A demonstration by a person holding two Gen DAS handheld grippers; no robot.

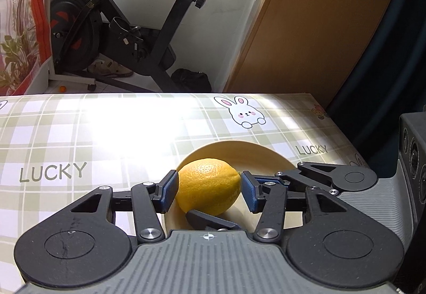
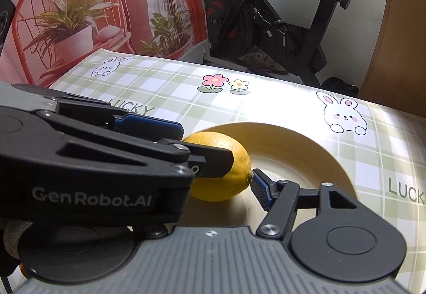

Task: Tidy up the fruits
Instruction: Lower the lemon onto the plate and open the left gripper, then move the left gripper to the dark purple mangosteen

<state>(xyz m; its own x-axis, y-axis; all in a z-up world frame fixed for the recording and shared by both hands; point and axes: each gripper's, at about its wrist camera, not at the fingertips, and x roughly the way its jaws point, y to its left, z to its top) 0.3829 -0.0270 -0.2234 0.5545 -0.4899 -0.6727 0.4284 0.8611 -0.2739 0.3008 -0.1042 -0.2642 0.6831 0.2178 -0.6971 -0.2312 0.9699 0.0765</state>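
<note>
Lemon (image 1: 209, 187) is being gripped between the narrowed left gripper's (image 1: 210, 189) pads, just over the plate (image 1: 266, 155) beneath them, probably for placement; the right gripper's (image 2: 213, 187) opening is being hidden and cannot be told.

left gripper (image 1: 209, 189) jaws clamped shut.

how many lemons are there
1. The lemon sits on the near edge of the yellow plate, between the pads of the left claw. Others may be hidden behind the claws.
</note>
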